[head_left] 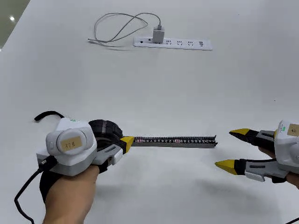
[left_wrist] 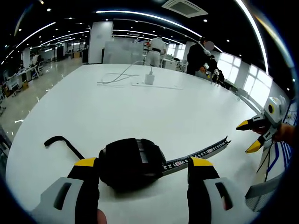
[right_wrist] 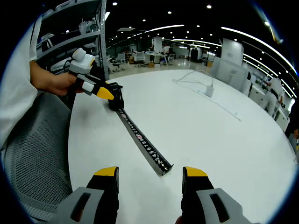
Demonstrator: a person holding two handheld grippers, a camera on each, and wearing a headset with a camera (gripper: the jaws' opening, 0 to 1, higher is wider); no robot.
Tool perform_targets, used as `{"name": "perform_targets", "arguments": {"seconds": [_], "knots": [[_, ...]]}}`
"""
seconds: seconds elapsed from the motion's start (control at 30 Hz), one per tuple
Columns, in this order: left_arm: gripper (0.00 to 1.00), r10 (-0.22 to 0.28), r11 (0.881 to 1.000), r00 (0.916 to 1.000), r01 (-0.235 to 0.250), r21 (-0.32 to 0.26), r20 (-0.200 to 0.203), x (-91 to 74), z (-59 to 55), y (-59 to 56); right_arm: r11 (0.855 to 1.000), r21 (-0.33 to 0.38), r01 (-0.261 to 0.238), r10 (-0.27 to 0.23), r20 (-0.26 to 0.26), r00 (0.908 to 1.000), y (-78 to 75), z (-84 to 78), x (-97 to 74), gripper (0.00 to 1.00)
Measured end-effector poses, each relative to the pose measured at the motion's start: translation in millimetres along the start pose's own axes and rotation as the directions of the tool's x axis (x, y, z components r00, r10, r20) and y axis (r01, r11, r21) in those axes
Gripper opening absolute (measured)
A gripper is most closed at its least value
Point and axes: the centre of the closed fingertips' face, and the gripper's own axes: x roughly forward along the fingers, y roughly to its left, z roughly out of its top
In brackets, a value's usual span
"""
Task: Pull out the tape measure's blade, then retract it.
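Right gripper (right_wrist: pixel 150 172): jaws spread, empty | blade (right_wrist: pixel 140 139) tip just ahead of them, apart, facing the gap | blade's long axis runs straight from that tip back to the case (left_wrist: pixel 126 156) | left gripper (left_wrist: pixel 142 164) clamped on the case, at the blade's far end | judged: tip nearer the empty jaws; the other must steady the case.

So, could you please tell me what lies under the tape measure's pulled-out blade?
The bare white table, where the blade appears to rest. The strip directly beneath it is covered, and the blade's inner end is hidden inside the case held by the left tool.
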Motion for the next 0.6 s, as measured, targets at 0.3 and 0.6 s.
{"name": "perform_targets", "arguments": {"seconds": [0.3, 0.6], "knots": [[0.71, 0.025, 0.999, 0.9996, -0.026, -0.029, -0.009, 5.5, -2.3, 4.9, 0.998, -0.037, -0.049, 0.048, -0.032, 0.9983, -4.9, -0.1, 5.7, 0.39], [0.67, 0.053, 0.998, 0.9984, -0.054, -0.026, -0.021, 9.1, -5.9, 8.8, 0.993, -0.073, -0.094, 0.088, -0.075, 0.9933, -6.0, -6.0, 14.0, 0.36]]}}
